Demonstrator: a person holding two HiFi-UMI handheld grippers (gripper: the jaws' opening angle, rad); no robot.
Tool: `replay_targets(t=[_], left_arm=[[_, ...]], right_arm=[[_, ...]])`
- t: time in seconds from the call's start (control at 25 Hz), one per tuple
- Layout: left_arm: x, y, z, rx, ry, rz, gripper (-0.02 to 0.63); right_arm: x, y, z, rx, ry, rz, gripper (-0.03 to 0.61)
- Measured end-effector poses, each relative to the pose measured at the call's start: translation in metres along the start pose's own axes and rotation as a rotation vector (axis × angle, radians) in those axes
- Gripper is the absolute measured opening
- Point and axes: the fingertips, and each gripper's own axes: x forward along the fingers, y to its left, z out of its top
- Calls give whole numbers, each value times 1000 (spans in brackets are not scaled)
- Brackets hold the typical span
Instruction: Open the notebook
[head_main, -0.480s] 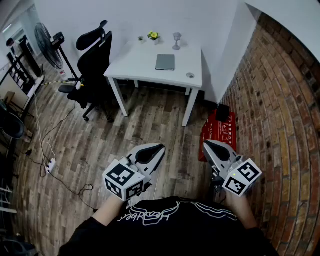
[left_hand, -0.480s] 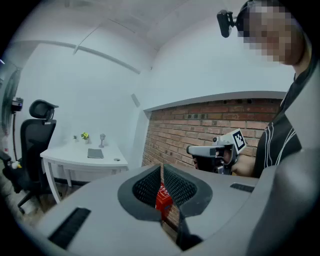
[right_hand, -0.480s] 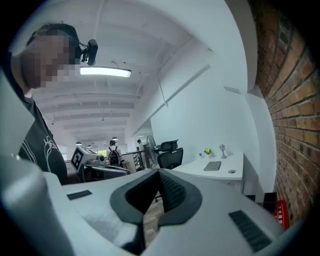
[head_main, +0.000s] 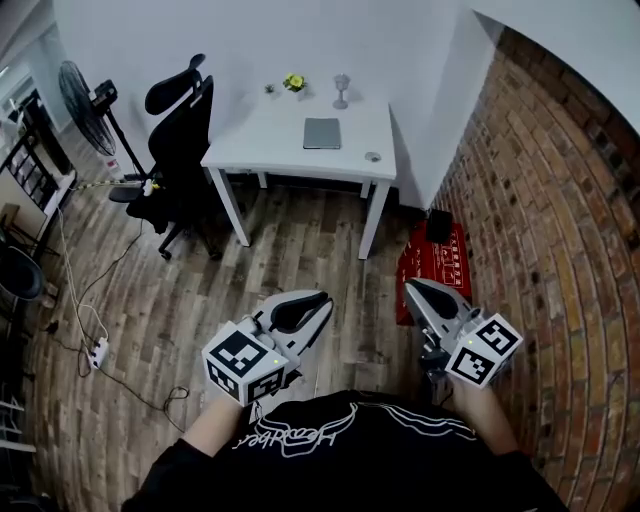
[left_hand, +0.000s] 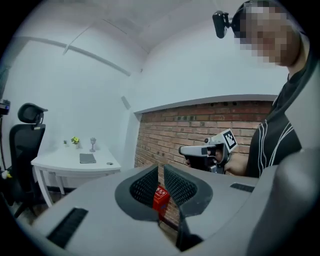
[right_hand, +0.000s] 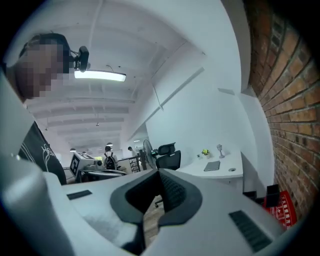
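Approach step: left gripper (head_main: 314, 301) and right gripper (head_main: 416, 289), jaws together, empty, bottom; closed flat grey notebook (head_main: 322, 133) top centre; next, step closer.

Head view looks down; both gripper views face the distant table (head_main: 270, 140).

A white rectangular table (head_main: 255, 140) stands on the wooden plank floor (head_main: 300, 250) beside the white wall. On it lie a flat grey closed notebook (head_main: 322, 133), a small yellow-flowered plant (head_main: 293, 82), a silver goblet (head_main: 341, 90) and a small round disc (head_main: 373, 157) near its front edge.
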Motion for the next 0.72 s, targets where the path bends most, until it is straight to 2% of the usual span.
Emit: replay_targets(t=[0.08, 0.28, 0.4, 0.64, 0.72], left_arm=[[-5, 5, -2, -11, -11, 4, 44], [-20, 24, -10, -10, -2, 41, 54], [-27, 42, -8, 8, 8, 73, 163], [-26, 83, -5, 11, 19, 161, 258], [-17, 100, -6, 6, 24, 170, 266]], right_arm=[[4, 3, 0, 9, -22, 4, 0], [21, 16, -5, -23, 1, 30, 0], [36, 19, 1, -52, -6, 54, 0], [83, -9, -8, 10, 22, 84, 0], [101, -23, -8, 18, 24, 101, 0]])
